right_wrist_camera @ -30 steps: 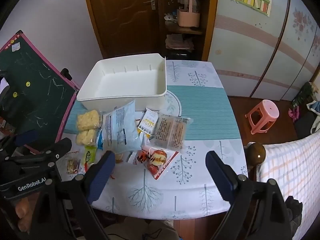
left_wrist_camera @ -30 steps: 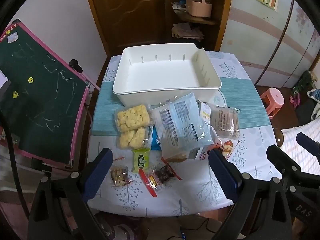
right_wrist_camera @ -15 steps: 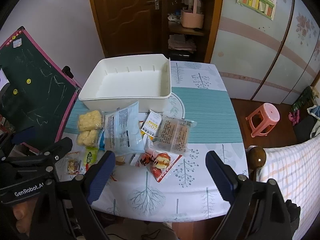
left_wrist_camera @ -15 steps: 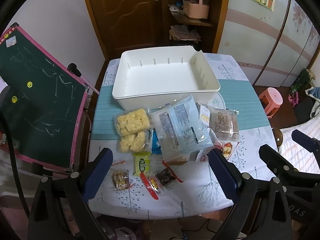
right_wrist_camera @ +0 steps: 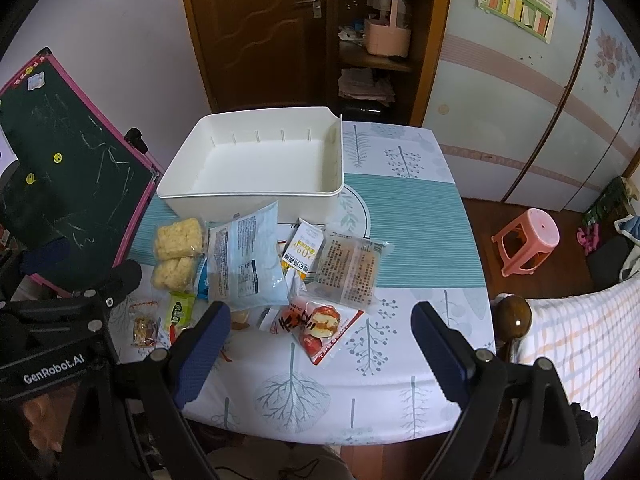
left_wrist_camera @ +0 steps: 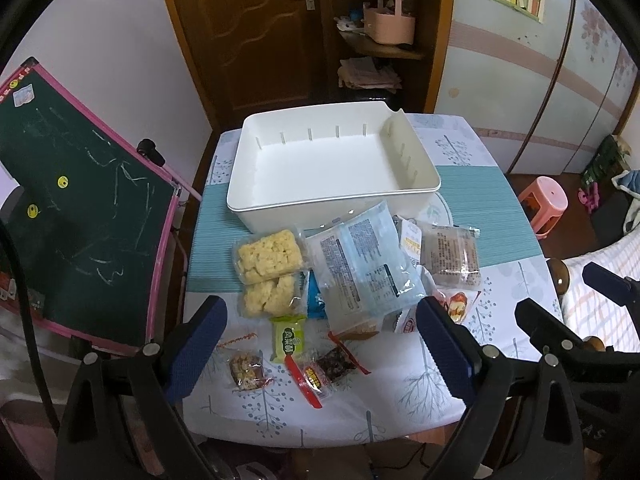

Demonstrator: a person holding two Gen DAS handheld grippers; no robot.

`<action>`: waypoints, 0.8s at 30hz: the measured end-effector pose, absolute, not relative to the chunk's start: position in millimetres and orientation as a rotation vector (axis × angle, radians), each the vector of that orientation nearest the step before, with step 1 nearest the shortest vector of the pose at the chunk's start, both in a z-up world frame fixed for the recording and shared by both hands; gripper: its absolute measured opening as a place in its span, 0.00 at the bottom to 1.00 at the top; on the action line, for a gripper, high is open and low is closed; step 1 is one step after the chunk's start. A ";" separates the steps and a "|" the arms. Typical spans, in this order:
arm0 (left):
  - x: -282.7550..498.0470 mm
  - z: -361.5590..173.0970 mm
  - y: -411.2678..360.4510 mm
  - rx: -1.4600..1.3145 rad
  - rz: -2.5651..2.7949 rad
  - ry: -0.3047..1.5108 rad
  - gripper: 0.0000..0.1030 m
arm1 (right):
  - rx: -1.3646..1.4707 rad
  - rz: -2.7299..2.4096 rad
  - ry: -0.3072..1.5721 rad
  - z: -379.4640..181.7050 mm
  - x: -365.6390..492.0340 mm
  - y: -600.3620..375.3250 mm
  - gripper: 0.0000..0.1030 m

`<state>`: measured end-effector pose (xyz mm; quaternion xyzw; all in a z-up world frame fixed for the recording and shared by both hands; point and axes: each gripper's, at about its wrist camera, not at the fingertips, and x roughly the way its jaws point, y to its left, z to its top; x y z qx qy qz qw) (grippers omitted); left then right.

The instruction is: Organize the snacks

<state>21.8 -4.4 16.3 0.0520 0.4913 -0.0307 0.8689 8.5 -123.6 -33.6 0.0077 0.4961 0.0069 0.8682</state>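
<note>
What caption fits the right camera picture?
Open right gripper above snacks beside an empty white bin.

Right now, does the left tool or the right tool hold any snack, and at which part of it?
Neither. The left tool and right tool both hang open above the table, with nothing between their fingers.

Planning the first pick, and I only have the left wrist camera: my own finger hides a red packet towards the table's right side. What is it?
Observer: In the right wrist view the red packet is a flat pouch printed with red fruit, lying on the tablecloth just in front of the clear brown pack.
Operator: Is the right gripper free to take it?
Observer: Yes. The right gripper is open, with nothing held; the packet lies on the table below its gap.
</note>
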 end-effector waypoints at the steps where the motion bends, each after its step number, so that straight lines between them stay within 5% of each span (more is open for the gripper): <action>1: 21.9 16.6 -5.0 0.112 -0.065 1.028 0.90 | 0.016 0.015 1.038 -33.6 8.6 -123.7 0.90; 18: 25.0 6.8 -19.5 0.187 -0.129 1.092 0.65 | 0.003 0.024 1.025 -32.3 9.7 -123.1 0.90; 24: 25.4 6.1 -22.1 0.199 -0.129 1.091 0.65 | 0.004 0.024 1.027 -32.2 9.6 -123.3 0.90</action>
